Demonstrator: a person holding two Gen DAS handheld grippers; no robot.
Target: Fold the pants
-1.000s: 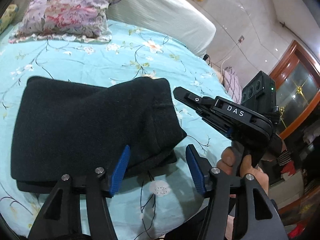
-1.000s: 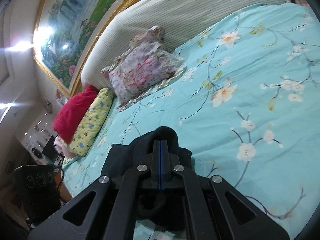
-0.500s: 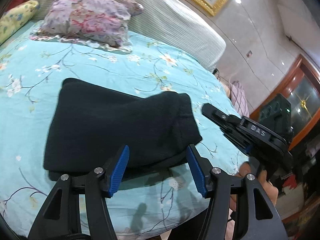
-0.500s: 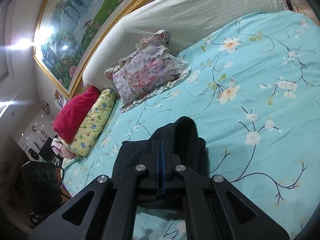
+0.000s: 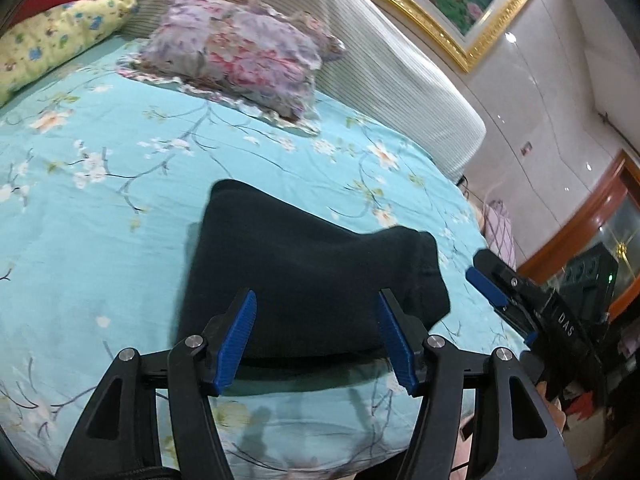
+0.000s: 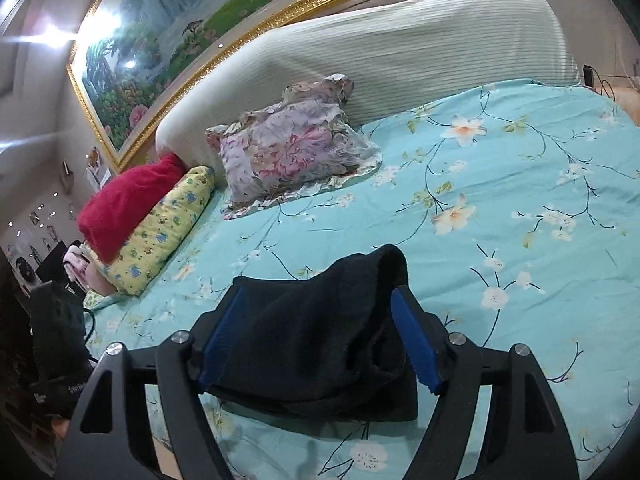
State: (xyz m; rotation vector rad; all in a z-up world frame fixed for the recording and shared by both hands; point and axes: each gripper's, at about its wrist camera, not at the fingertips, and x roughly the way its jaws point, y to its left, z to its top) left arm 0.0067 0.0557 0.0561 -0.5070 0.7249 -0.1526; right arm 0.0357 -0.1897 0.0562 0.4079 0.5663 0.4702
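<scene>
Pants (image 5: 304, 280), black and thick, lie folded into a compact bundle near the front edge of a bed (image 5: 100, 208) covered in a turquoise floral sheet. One corner of the top layer stands up in a soft peak (image 6: 384, 260) on the bundle's right side, not yet settled flat.

They look like soft knit fabric: light, limp, not slippery and not fragile. They will probably sag and bunch if lifted by one point. A good hold would likely be a pinch through all layers at a folded edge or corner, one gripper at each end, so the stack stays together.

Both grippers are spread apart and hold nothing. From its own camera, the left gripper (image 5: 316, 336) hovers over the near edge of the bundle, its jaws opening a little wider, blue pads clear of the cloth. The right gripper (image 6: 320, 340) has its jaws opening too; the raised corner sits between its pads, and they do not appear to press on it. In the left view the right gripper (image 5: 500, 304) sits just beside the bundle's right corner.

A second ago the right gripper was clamped shut on that corner; it has now released it. The left camera view has swung, so the bundle now sits further right and a yellow pillow (image 5: 52, 40) shows. A floral cushion (image 5: 240, 48) lies by the headboard.
</scene>
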